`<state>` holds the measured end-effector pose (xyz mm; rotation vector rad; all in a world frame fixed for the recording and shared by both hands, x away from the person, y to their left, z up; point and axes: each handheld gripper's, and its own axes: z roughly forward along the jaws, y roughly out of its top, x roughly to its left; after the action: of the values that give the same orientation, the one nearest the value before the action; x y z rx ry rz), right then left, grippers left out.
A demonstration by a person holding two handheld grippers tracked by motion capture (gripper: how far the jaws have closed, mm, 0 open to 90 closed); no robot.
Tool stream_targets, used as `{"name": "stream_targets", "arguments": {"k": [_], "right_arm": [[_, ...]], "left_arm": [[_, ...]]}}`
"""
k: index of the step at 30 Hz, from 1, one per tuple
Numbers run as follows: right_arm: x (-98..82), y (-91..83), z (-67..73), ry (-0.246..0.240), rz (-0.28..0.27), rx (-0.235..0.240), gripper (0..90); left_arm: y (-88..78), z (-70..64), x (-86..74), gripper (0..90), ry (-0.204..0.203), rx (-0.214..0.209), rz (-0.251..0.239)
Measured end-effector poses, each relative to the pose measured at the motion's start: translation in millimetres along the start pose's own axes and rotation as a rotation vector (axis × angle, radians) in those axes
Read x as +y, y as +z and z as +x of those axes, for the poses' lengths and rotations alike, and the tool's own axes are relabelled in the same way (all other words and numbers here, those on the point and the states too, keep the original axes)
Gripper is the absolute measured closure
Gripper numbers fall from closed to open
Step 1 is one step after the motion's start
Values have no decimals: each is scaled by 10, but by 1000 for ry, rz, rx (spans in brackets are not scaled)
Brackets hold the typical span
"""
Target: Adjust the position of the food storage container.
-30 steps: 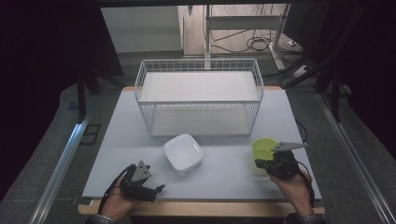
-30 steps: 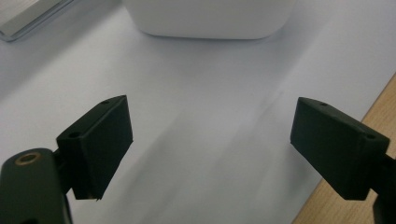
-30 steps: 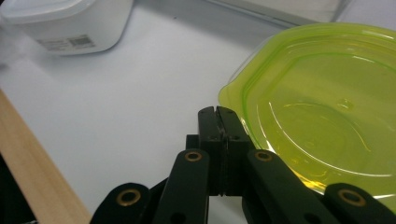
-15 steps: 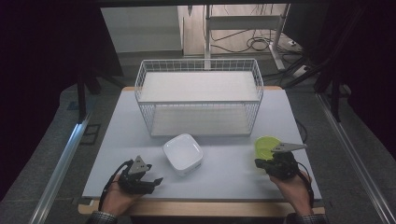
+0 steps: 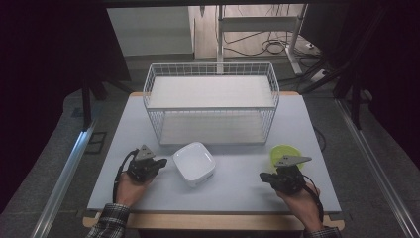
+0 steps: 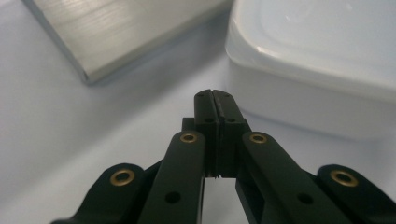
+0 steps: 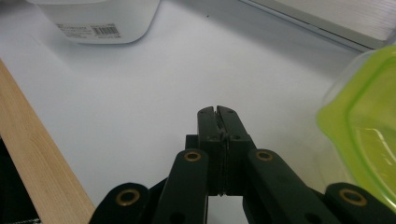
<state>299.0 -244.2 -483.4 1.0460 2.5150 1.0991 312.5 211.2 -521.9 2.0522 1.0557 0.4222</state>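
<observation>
A white square container (image 5: 194,163) sits on the table's front middle, and it fills the upper right of the left gripper view (image 6: 317,60). My left gripper (image 5: 161,162) lies just left of it, tips pointing at its side. Its jaws (image 6: 215,93) have just been closing and now meet with nothing between them, a short gap from the container wall. A lime green dish (image 5: 285,151) stands at the front right. My right gripper (image 5: 265,177) sits just in front of that dish, shut and empty (image 7: 217,110), with the green rim (image 7: 364,126) close on its right.
A white wire basket (image 5: 210,101) stands across the table's back middle; its pale base edge (image 6: 116,32) shows beyond the left jaws. The table's wooden front edge (image 7: 32,154) runs close to the right gripper. Dark floor and rails flank the table.
The left hand has moved away from the table's front edge to the white container's left side, and its jaws have come together. The right hand has shifted slightly left.
</observation>
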Motion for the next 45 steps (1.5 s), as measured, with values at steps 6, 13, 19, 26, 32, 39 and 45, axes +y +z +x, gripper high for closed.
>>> {"name": "stream_targets", "arguments": {"k": [6, 13, 19, 26, 32, 39, 45], "right_arm": [[10, 52, 71, -15, -4, 16, 890], [17, 97, 137, -10, -12, 37, 889], [34, 147, 208, -17, -5, 55, 887], [34, 178, 222, -22, 4, 57, 882], [37, 194, 220, -10, 3, 59, 882], [73, 274, 242, 13, 0, 56, 882], [153, 425, 279, 14, 6, 61, 882]], "left_arm": [[156, 24, 64, 898, 14, -20, 14], [267, -7, 90, 898, 26, -59, 24], [271, -65, 92, 897, 32, -98, 30], [302, -236, 113, 890, 87, -132, 55], [333, -390, 133, 883, 133, -176, 67], [377, -502, 157, 877, 165, -223, 75], [441, -342, 190, 877, 87, -196, 43]]}}
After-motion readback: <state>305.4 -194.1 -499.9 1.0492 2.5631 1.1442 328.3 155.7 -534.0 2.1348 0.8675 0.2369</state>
